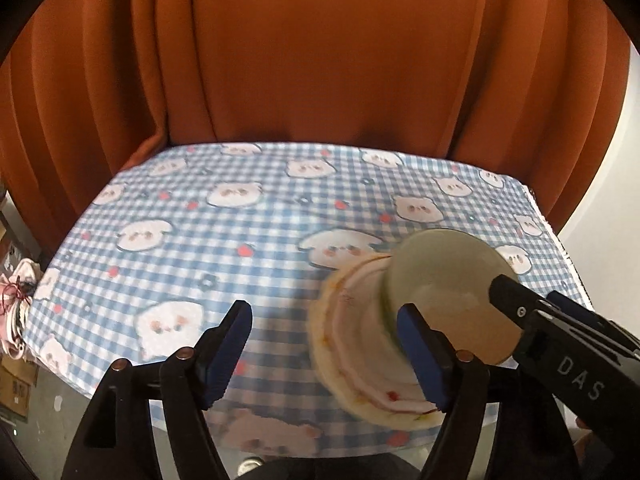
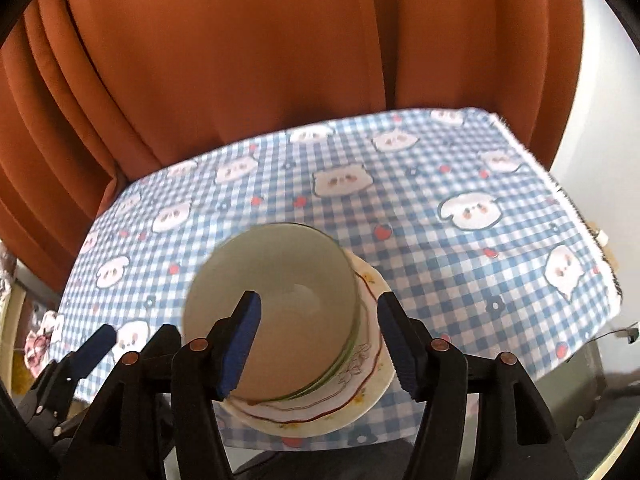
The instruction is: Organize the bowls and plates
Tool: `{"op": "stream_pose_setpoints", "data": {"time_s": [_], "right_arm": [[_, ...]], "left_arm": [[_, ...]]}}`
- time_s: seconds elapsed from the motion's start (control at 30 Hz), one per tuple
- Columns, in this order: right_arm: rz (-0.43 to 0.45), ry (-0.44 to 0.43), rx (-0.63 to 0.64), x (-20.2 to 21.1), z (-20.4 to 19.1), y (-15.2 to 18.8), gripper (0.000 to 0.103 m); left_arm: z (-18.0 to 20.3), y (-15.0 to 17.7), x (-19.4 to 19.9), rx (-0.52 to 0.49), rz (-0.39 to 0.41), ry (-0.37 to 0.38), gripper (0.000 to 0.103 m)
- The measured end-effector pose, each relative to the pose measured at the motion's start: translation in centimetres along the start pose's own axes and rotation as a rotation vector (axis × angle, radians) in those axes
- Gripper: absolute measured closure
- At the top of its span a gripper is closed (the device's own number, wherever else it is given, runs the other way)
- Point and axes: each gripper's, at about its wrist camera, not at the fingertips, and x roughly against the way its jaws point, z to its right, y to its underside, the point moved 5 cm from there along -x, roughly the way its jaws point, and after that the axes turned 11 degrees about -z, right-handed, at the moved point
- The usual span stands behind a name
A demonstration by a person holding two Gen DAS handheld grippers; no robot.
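Bowls (image 2: 276, 304) sit stacked on your plates (image 2: 360, 392) on the surface (image 2: 440, 240); both grippers' fingers (image 2: 240, 344) spread wide, holding nothing.

Plates (image 2: 352, 396) partly hidden beneath green bowl (image 2: 280, 304), their count unclear.

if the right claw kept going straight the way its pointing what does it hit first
Most likely the green bowl, which sits stacked on the floral plates right between the open right claw fingers. Depth is unclear, so it may reach the bowl's rim or its inside first.
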Motion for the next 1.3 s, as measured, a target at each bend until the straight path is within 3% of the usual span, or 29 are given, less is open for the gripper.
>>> {"op": "stream_pose_setpoints", "data": {"time_s": [0.27, 0.53, 0.73, 1.03, 1.3], "right_arm": [[0.104, 0.028, 0.020, 2.3, -6.3, 4.3, 0.023], [0.166, 0.022, 0.050, 2.4, -11.5, 9.0, 0.018], [0.160, 0.034, 0.040, 1.8, -13.4, 11.6, 0.017], [0.141, 0.033, 0.019, 1.3, -14.6, 13.7, 0.017], [0.144, 0.046, 0.021, 1.3, -15.1, 13.9, 0.017]], "left_arm": [[-6.5, 2.5, 2.7, -0.065, 0.083, -0.035, 0.016], [-11.8, 5.4, 3.4, -0.101, 0.116, -0.061, 0.013], [-15.3, 7.3, 3.2, -0.069, 0.105, -0.052, 0.013], [-17.8, 7.7, 3.6, -0.046, 0.125, -0.049, 0.009], [-17.4, 7.5, 4.0, -0.080, 0.135, -0.032, 0.007]]}}
